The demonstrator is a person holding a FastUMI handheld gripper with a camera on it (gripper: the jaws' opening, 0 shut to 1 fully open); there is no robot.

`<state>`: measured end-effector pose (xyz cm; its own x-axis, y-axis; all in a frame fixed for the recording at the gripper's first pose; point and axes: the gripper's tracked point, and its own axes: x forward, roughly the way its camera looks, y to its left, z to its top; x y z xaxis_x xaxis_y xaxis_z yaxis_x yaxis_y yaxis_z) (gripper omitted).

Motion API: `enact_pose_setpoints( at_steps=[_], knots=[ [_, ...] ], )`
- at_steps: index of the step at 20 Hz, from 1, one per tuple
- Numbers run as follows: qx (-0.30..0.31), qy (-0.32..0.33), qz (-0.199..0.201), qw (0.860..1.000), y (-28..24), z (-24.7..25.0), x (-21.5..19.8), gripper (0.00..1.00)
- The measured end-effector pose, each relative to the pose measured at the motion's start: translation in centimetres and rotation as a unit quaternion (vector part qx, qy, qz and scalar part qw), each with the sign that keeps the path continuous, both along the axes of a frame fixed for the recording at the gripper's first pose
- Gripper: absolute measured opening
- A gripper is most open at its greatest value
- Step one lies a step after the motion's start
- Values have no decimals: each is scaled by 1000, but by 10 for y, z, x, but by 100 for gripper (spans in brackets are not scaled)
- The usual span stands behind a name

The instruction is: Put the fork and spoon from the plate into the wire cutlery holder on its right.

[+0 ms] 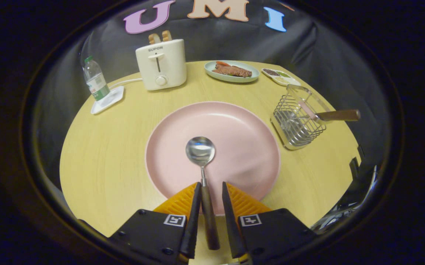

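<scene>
Claw (pixel 211 191) narrowly parted astride spoon (pixel 202 162) handle — spoon on plate (pixel 249 147); fork (pixel 322 116) in wire holder (pixel 297 121).

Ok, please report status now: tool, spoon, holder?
Tool open, straddling spoon handle, no squeeze. Spoon bowl on pink plate. One wooden-handled utensil already in wire holder. Path clear.

White toaster (pixel 161 65), water bottle (pixel 95 79) on white tray (pixel 107 99), plate of food (pixel 232 71), small condiment dish (pixel 280 77)
</scene>
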<state>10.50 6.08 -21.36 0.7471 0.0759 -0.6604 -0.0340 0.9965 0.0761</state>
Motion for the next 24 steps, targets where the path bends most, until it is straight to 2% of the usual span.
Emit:
enact_pose_setpoints(
  at_steps=[2,3,4,8,12,14,24],
  knots=[
    [-3,-6,11,1000,2,-2,3,17],
    [-1,-13,20,1000,3,-4,7,18],
    [-1,-14,23,1000,6,-4,8,10],
    [-1,-22,23,999,3,0,3,9],
    [-12,-18,28,999,-1,6,-1,3],
    [-11,-18,25,999,-3,12,-2,3],
    [22,-17,-36,999,-34,76,-4,3]
  ],
)
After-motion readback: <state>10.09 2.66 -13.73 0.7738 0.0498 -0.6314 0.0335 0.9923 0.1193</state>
